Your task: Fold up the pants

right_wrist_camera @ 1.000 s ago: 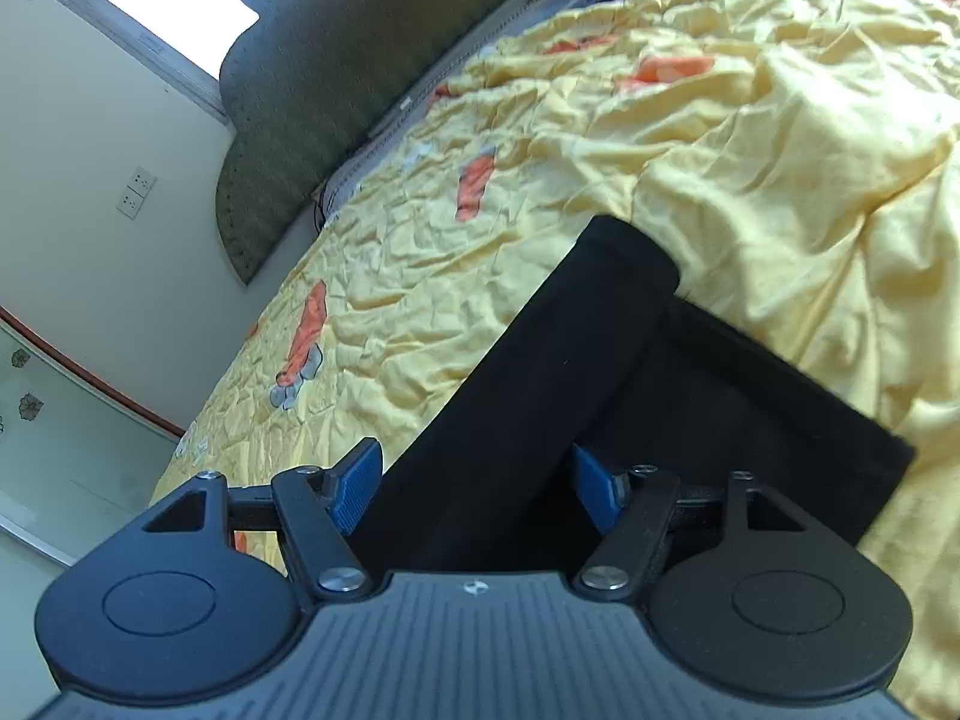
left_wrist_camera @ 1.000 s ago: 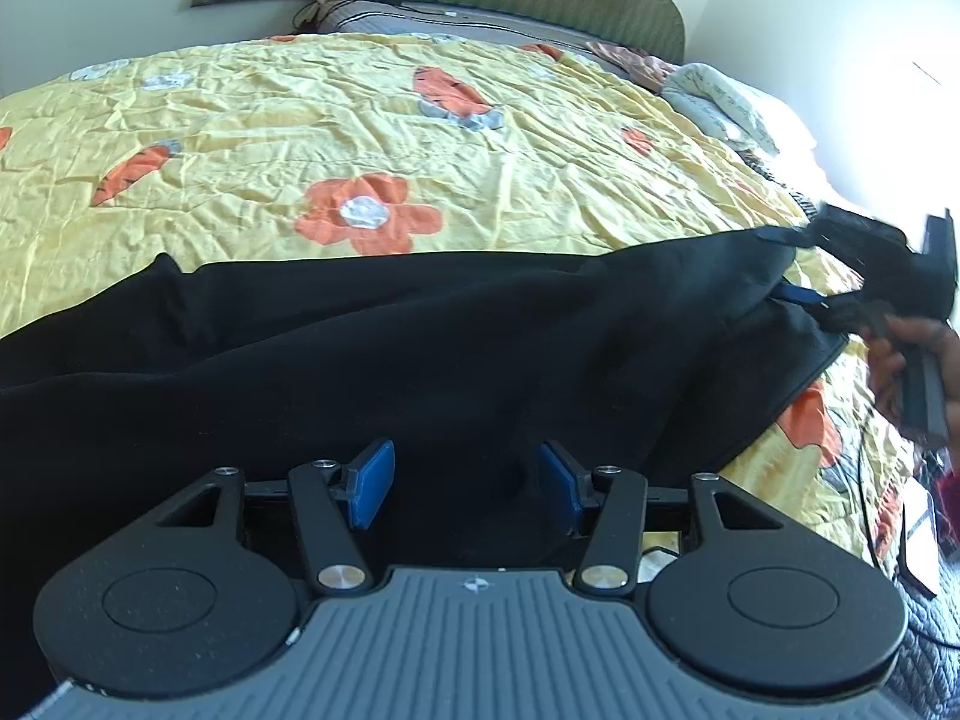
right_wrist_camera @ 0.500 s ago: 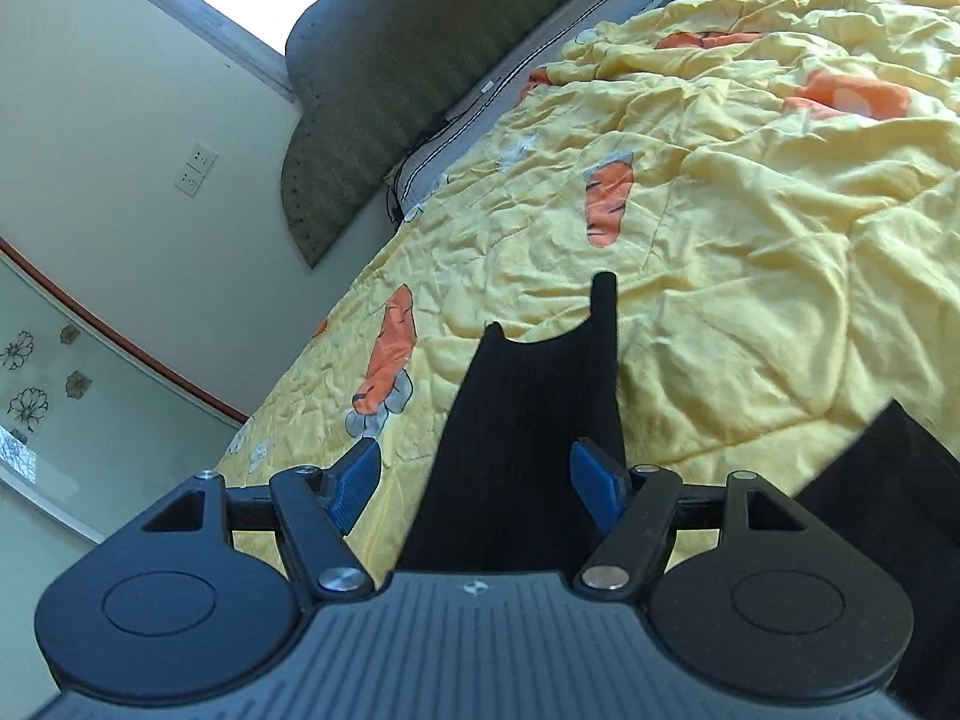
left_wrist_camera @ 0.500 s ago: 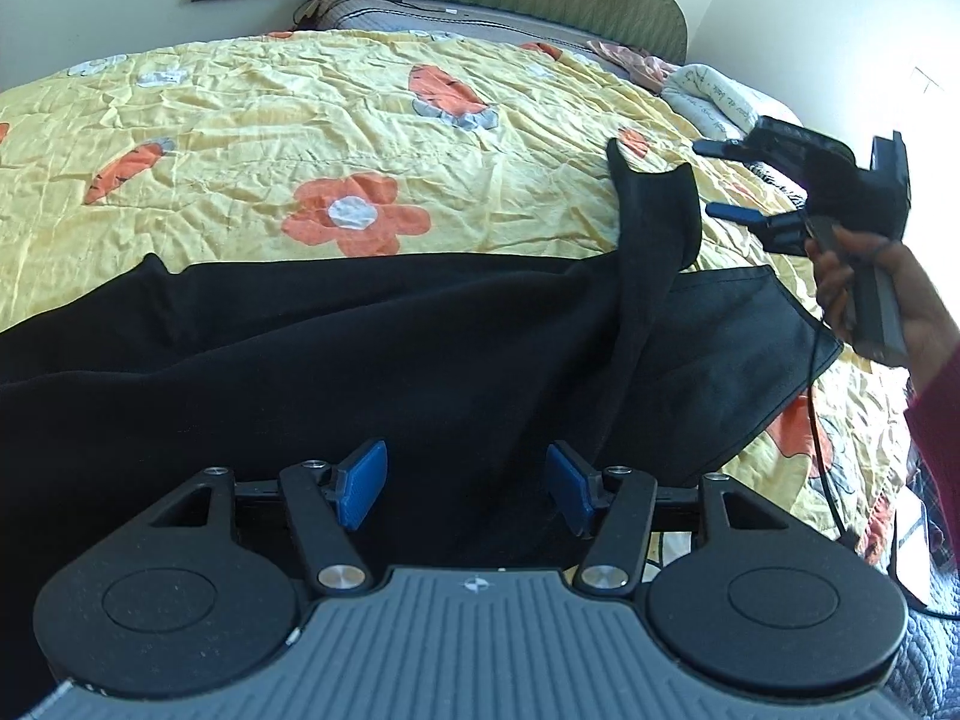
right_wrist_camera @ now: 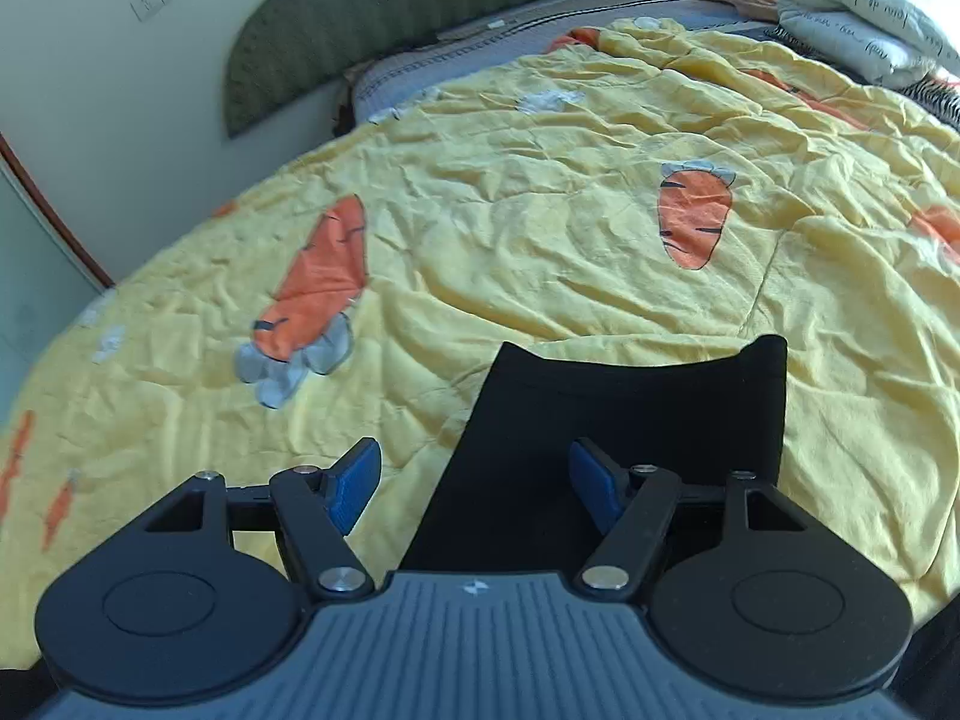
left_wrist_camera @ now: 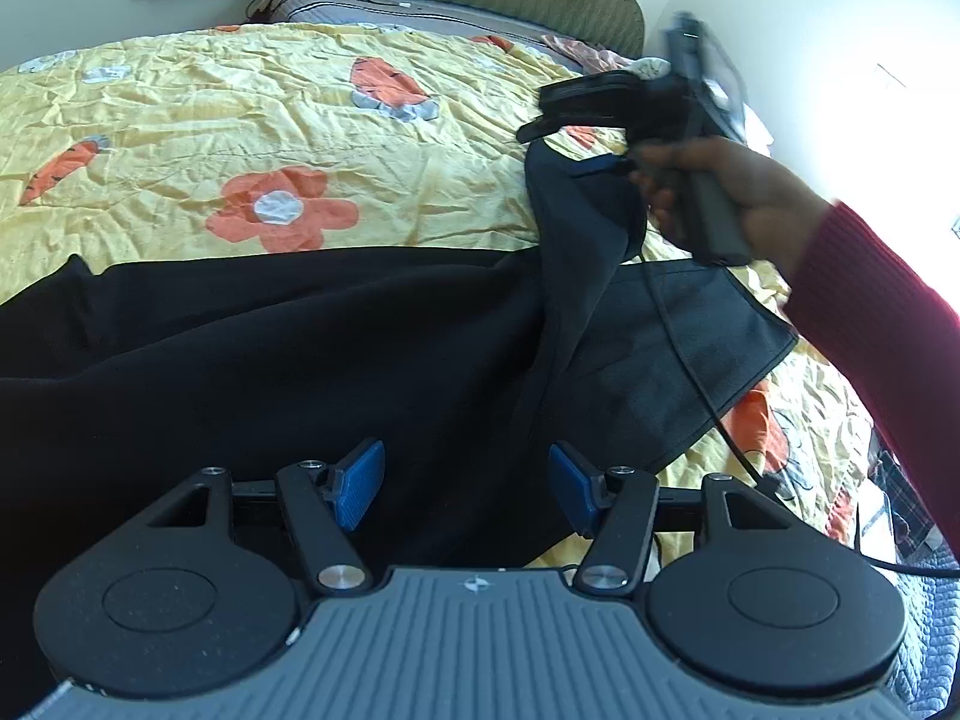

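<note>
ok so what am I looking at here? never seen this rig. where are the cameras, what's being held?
There is no robot. A person holds a hand-held gripper in each hand, and each carries a fisheye camera looking along its two blue-padded fingers.

In the left wrist view, the left gripper hovers over black pants spread on a yellow carrot-print bedspread. Its fingers have just been opening and pinch nothing. Top right, a hand in a red sleeve carries the other gripper.

In the right wrist view, the right gripper has its fingers apart. One pants leg is lifted off the bed and hangs from it, apparently draped over one finger rather than pinched.
</note>
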`<state>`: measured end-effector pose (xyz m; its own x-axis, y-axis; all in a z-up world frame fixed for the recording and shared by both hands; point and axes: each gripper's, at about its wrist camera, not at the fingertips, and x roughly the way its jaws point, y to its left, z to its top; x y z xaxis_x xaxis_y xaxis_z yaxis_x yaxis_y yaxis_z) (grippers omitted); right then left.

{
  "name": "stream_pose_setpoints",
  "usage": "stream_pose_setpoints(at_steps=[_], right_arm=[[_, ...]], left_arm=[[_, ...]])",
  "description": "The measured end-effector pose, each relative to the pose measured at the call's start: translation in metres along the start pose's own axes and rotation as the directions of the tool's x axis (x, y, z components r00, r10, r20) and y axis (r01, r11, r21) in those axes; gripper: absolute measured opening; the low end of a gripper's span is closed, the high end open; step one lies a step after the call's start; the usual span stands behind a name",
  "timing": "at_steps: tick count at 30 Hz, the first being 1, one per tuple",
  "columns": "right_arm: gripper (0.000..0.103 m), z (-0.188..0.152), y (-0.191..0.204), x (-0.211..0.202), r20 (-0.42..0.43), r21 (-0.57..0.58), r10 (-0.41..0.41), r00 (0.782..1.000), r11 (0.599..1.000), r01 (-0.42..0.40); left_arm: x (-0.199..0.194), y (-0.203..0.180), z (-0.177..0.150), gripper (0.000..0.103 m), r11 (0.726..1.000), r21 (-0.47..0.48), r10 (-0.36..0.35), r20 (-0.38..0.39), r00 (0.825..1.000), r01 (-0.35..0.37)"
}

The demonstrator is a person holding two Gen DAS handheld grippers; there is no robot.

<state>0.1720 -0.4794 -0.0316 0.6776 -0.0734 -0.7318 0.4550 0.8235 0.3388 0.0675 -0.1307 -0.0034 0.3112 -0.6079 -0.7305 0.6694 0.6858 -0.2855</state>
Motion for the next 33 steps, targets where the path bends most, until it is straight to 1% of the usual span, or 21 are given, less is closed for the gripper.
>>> stream_pose_setpoints(at_steps=[2,4,5,6,8,9,10,12,16,19,23,25,27,29,30,33], right_arm=[[0.069,0.002,0.007,0.014,-0.006,-0.020,-0.073,0.997,0.997,0.073],[0.068,0.003,0.014,0.020,0.010,-0.062,-0.129,0.992,0.990,0.129],[0.056,0.003,0.016,0.021,0.022,-0.078,-0.145,0.989,0.986,0.147],[0.034,0.003,0.015,0.022,0.025,-0.079,-0.154,0.988,0.985,0.155],[0.024,0.006,0.005,0.018,0.036,-0.022,-0.128,0.991,0.991,0.129],[0.014,0.006,-0.001,0.015,0.043,0.007,-0.119,0.992,0.993,0.118],[0.010,0.007,-0.005,0.011,0.056,0.036,-0.121,0.991,0.992,0.119],[0.007,0.004,-0.016,-0.003,0.099,0.081,-0.108,0.989,0.992,0.100],[0.007,-0.010,-0.052,-0.046,0.197,0.200,-0.060,0.979,0.980,0.020],[0.007,-0.030,-0.092,-0.078,0.239,0.327,-0.005,0.971,0.942,-0.076],[0.007,-0.061,-0.130,-0.107,0.272,0.403,0.025,0.962,0.905,-0.137],[0.007,-0.071,-0.143,-0.111,0.273,0.425,0.046,0.961,0.890,-0.163],[0.007,-0.077,-0.150,-0.111,0.277,0.444,0.064,0.959,0.876,-0.187],[0.007,-0.080,-0.153,-0.110,0.287,0.455,0.068,0.956,0.868,-0.198],[0.007,-0.082,-0.157,-0.109,0.295,0.470,0.075,0.953,0.857,-0.213],[0.008,-0.087,-0.171,-0.097,0.298,0.529,0.138,0.945,0.800,-0.284]], left_arm=[[0.001,-0.003,0.001,0.063,1.000,0.019,-0.013,0.005,1.000,0.013],[0.004,-0.009,0.001,0.064,0.999,0.050,-0.019,0.008,1.000,0.019],[0.005,-0.011,0.001,0.064,0.997,0.070,-0.018,0.013,1.000,0.017],[0.006,-0.014,0.001,0.064,0.996,0.090,-0.014,0.021,1.000,0.012],[0.010,-0.017,0.001,0.064,0.993,0.118,-0.006,0.035,0.999,0.002],[0.011,-0.019,0.001,0.064,0.992,0.127,-0.008,0.037,0.999,0.004],[0.013,-0.019,0.002,0.064,0.991,0.132,-0.015,0.037,0.999,0.010],[0.016,-0.021,0.003,0.064,0.990,0.141,-0.019,0.036,0.999,0.014],[0.022,-0.028,0.004,0.064,0.983,0.186,0.004,0.047,0.999,-0.012],[0.028,-0.034,0.003,0.064,0.974,0.223,0.040,0.052,0.998,-0.050],[0.038,-0.048,0.000,0.064,0.947,0.297,0.106,0.066,0.992,-0.121],[0.044,-0.055,-0.003,0.064,0.927,0.339,0.144,0.078,0.987,-0.162],[0.047,-0.062,-0.004,0.063,0.913,0.363,0.164,0.087,0.983,-0.184],[0.048,-0.065,-0.003,0.059,0.909,0.371,0.166,0.097,0.981,-0.190],[0.048,-0.066,-0.002,0.057,0.909,0.371,0.163,0.100,0.981,-0.189],[0.052,-0.065,-0.001,0.053,0.912,0.362,0.171,0.090,0.981,-0.192]])
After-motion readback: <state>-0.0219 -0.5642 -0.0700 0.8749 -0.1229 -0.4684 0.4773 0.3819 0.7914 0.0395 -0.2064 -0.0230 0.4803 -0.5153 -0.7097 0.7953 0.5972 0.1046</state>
